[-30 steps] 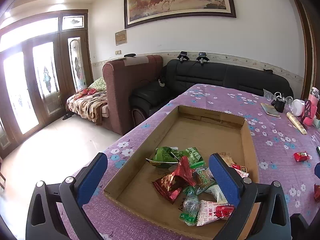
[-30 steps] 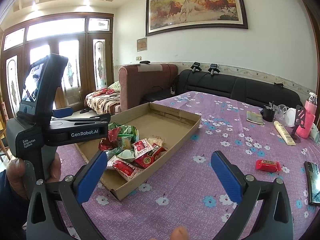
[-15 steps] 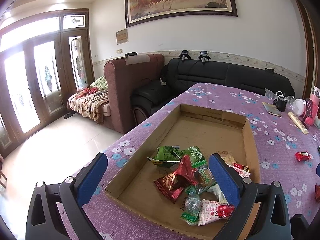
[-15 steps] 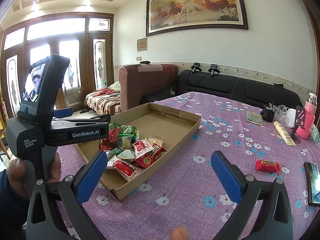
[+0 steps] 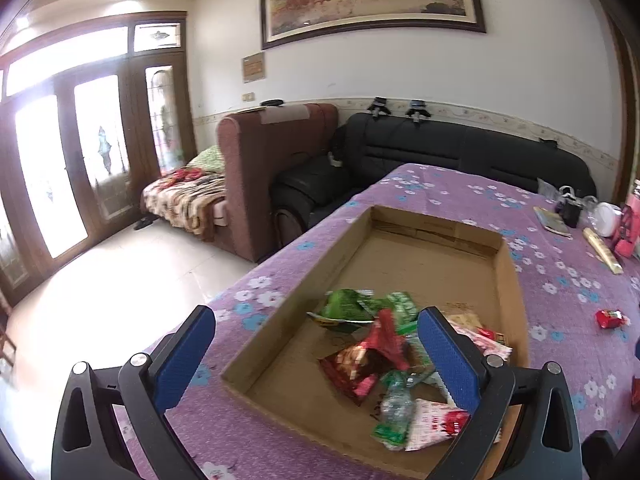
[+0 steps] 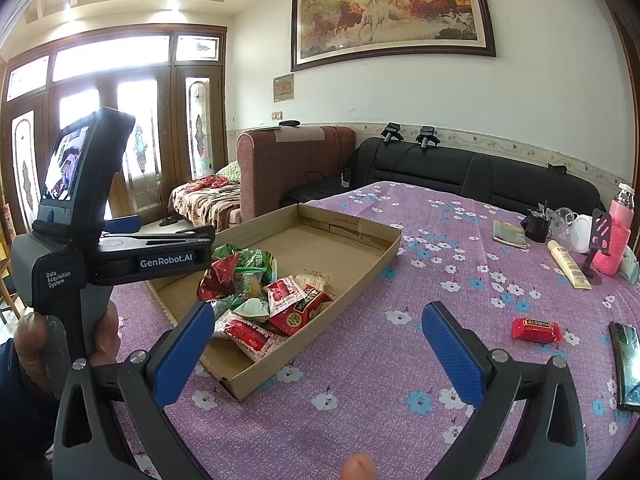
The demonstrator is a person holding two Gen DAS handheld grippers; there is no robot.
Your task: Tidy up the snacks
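Both tongs hang spread and empty above the counter (image 6: 360,360), so the step in hand looks like the gap between one drop and the next pick. The left tongs (image 5: 316,354) hover over the near end of the cardboard tray (image 6: 372,264), which sits toward the counter's left edge and holds a heap of snack packets (image 6: 260,296) at its near end, its far half bare. The right tongs (image 6: 318,350) point at open cloth just right of the tray. A red snack packet (image 6: 537,330) lies loose toward the counter's right edge, beside a phone (image 6: 629,364). The likely next move is for the right tongs to swing right, lower flat over that packet and pinch its crinkly wrapper without nudging the phone
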